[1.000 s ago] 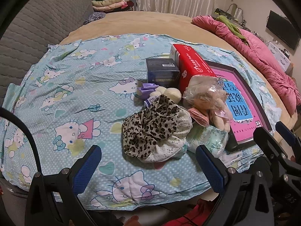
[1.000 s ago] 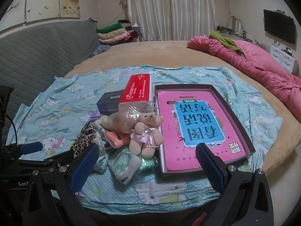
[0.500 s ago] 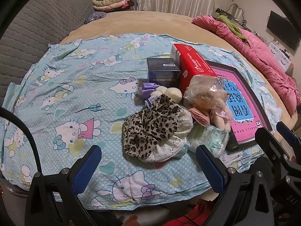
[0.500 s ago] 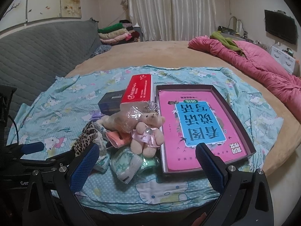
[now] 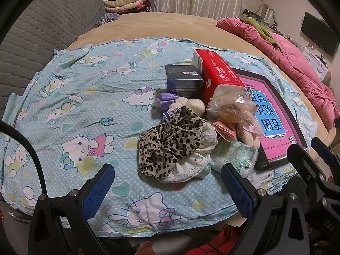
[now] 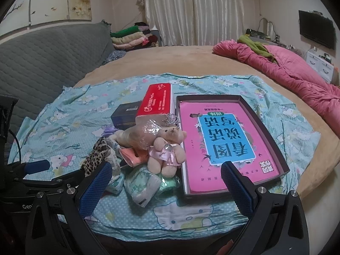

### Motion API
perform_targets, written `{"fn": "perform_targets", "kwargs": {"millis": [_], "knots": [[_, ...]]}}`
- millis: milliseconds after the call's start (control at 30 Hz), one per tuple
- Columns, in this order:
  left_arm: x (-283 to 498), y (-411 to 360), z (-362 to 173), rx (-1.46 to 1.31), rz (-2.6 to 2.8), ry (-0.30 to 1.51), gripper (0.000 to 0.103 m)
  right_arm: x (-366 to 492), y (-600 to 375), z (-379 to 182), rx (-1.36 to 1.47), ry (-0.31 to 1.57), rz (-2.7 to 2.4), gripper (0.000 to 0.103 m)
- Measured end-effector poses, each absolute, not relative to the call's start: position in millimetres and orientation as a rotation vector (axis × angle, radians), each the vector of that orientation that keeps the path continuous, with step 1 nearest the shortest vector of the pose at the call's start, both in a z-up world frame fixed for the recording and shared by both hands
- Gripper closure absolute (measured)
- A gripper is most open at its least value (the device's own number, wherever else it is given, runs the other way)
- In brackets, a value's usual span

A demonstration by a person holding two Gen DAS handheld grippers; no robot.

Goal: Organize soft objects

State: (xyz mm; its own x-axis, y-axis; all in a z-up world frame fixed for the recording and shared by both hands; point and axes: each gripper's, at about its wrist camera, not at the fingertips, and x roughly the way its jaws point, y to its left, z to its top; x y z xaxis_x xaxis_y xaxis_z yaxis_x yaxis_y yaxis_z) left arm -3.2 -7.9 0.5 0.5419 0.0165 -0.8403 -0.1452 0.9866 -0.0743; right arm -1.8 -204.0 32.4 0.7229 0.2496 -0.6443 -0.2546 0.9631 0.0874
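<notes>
grippers: 2, left (image 5: 167, 188), right (image 6: 166, 188)
bear (image 6: 167, 146): 1, partly in a clear bag
leopard cloth (image 5: 170, 142): 1
white lace cloth (image 5: 191, 163): 1, under the leopard one
tissue packs (image 6: 141, 186): at least 2, count unclear in the pile
pink item (image 6: 131, 156): 1
cream balls (image 5: 196, 105): 2 or 3, partly hidden
red box (image 5: 218, 78): 1
dark box (image 5: 183, 81): 1
tray (image 6: 274, 148): 1
pink book (image 6: 225, 140): 1, in the tray

Pink crumpled quilt (image 6: 293, 72) on the round tan bed (image 6: 170, 61), grey quilted headboard (image 6: 42, 59), white curtains (image 6: 191, 10), black wall television (image 6: 317, 28)
</notes>
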Motion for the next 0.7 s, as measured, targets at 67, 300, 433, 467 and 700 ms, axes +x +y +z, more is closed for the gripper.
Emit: {"fn": "perform_targets", "kwargs": {"millis": [67,300,433,467,700], "knots": [[-3,-8,0,-0.142,0.094,0.994,0.002,-2,-204,33,-0.009,0.711,0.278,0.001],[-3,0,-4,-0.18,0.095,1.005,0.002,-2,-204,32,-0.011,0.708,0.283,0.001],[-1,8,-9,-0.224,0.088,1.022,0.002,-1,-202,32,-0.017,0.709,0.287,0.001],[-1,11,-10,-0.233,0.09,1.026,0.002,-1,-201,32,-0.018,0.709,0.288,0.001],[2,26,-13,-0.295,0.073,1.026,0.002,1,-201,33,-0.02,0.711,0.293,0.001]]}}
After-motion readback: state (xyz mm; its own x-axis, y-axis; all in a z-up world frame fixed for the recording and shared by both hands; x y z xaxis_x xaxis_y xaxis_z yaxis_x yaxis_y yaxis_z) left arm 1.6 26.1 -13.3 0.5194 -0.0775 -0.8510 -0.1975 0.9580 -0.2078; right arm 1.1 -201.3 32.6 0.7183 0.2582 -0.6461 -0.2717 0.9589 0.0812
